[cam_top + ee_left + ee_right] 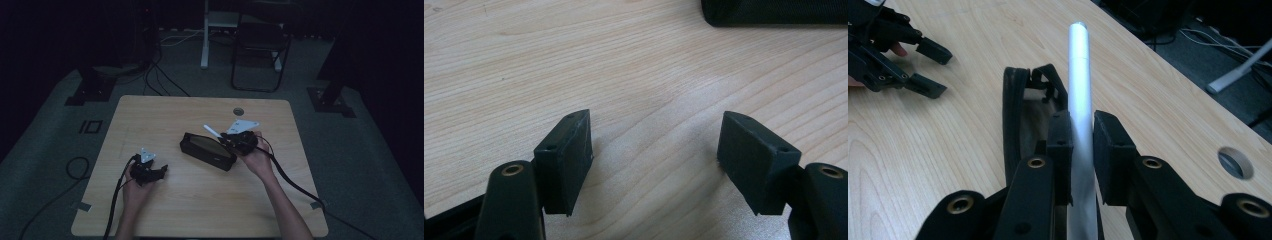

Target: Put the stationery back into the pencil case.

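A black zip case (207,151) lies open on the wooden table (200,205), a little right of centre. My right gripper (223,141) hovers at the case's far right end, shut on a silver pen (212,131) that points up and to the left. In the right gripper view the pen (1079,75) runs between the two pads (1113,150) and out over the open case (1013,115). My left gripper (162,170) rests low over the table at the left, open, with bare wood between its pads (569,160). One corner of the case (774,12) lies beyond it.
A round cable hole (238,111) sits near the table's far edge. Cables trail from both grippers off the near edge. A dark chair (260,45) and a white stand leg (204,40) stand on the floor behind the table.
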A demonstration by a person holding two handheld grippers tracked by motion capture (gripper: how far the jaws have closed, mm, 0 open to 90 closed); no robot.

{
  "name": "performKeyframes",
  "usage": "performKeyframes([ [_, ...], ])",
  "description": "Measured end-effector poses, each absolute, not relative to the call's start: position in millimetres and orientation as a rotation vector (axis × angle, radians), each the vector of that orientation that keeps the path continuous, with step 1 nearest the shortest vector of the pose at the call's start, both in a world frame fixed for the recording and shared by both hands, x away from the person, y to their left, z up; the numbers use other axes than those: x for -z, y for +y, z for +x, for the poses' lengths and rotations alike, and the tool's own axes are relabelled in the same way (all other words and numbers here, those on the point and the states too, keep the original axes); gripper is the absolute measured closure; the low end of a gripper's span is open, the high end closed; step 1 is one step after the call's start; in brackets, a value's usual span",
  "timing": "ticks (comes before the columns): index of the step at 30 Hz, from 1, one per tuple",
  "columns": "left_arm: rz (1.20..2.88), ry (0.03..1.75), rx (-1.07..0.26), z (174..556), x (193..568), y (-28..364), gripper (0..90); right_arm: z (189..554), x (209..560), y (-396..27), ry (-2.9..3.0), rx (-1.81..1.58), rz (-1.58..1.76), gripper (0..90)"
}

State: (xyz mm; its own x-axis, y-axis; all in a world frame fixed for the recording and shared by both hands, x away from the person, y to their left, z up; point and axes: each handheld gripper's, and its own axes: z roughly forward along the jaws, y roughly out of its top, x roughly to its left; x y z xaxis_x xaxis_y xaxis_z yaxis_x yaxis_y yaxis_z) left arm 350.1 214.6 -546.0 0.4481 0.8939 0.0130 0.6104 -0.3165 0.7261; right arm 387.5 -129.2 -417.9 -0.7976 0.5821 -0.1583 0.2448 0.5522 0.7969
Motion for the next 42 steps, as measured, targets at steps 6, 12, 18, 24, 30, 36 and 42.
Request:
performKeyframes([
  [6,2.043,1.255,-0.556,350.1,546.0,214.4,30.4,392.1,422.1,-121.2,2.408,-1.125,0.661,78.5],
  [12,2.042,1.254,-0.557,350.1,546.2,214.3,30.2,397.5,429.5,-111.6,2.436,-1.119,0.649,78.5],
  [18,2.043,1.254,-0.556,350.0,546.2,214.2,29.8,402.8,439.5,-104.7,2.468,-1.11,0.645,78.5],
  [24,2.043,1.254,-0.556,350.0,546.2,214.2,29.8,409.2,451.0,-99.6,2.504,-1.081,0.651,78.4],
  [30,2.043,1.254,-0.556,350.0,546.2,214.2,29.8,414.2,457.5,-97.4,2.527,-1.081,0.66,73.6],
  [36,2.044,1.253,-0.556,350.0,546.2,214.1,29.7,410.6,449.6,-102.5,2.473,-1.138,0.703,54.0],
  [42,2.043,1.253,-0.557,350.0,546.3,214.1,29.7,397.3,442.6,-113.6,2.445,-1.179,0.718,48.4],
])
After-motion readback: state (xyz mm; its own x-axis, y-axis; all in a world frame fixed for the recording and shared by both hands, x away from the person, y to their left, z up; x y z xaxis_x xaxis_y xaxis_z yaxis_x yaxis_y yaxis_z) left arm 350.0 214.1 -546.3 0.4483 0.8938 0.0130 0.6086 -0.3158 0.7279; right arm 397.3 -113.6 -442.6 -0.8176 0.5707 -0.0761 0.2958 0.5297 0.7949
